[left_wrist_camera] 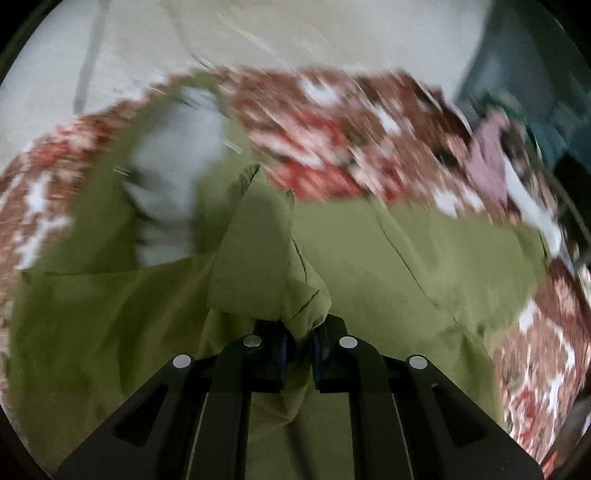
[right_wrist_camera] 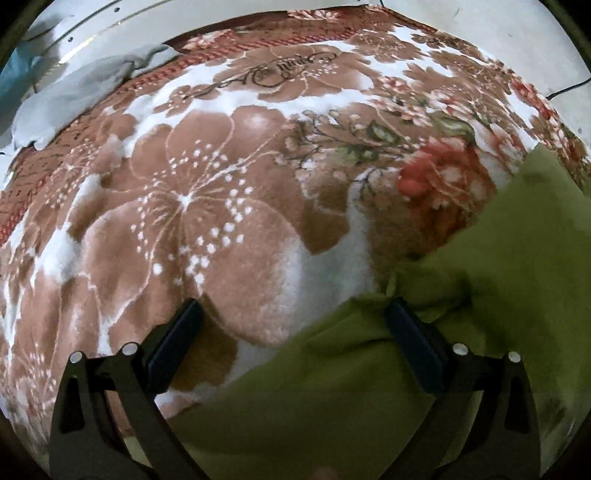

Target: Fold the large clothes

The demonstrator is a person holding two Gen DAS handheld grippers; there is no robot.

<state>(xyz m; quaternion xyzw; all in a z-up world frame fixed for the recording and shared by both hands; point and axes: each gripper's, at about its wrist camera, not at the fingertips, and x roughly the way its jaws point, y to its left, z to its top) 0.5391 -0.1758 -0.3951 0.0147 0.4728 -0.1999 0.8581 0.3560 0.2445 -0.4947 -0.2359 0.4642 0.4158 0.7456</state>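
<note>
A large olive-green garment (left_wrist_camera: 406, 251) lies spread on a brown, red and white floral blanket (left_wrist_camera: 332, 122). My left gripper (left_wrist_camera: 299, 332) is shut on a bunched fold of the green garment, which stands up in a peak in front of the fingers. A light grey lining or patch (left_wrist_camera: 173, 177) shows on the garment at the left. In the right wrist view the garment (right_wrist_camera: 369, 387) fills the lower right over the blanket (right_wrist_camera: 207, 206). My right gripper (right_wrist_camera: 295, 314) is open and empty, just above the garment's edge.
The left wrist view is motion-blurred. A mauve cloth (left_wrist_camera: 487, 158) lies on the blanket at the far right, with dark furniture (left_wrist_camera: 535, 92) behind it. A grey cloth (right_wrist_camera: 77, 96) lies past the blanket's far left edge. A pale wall or floor (left_wrist_camera: 258, 29) lies beyond.
</note>
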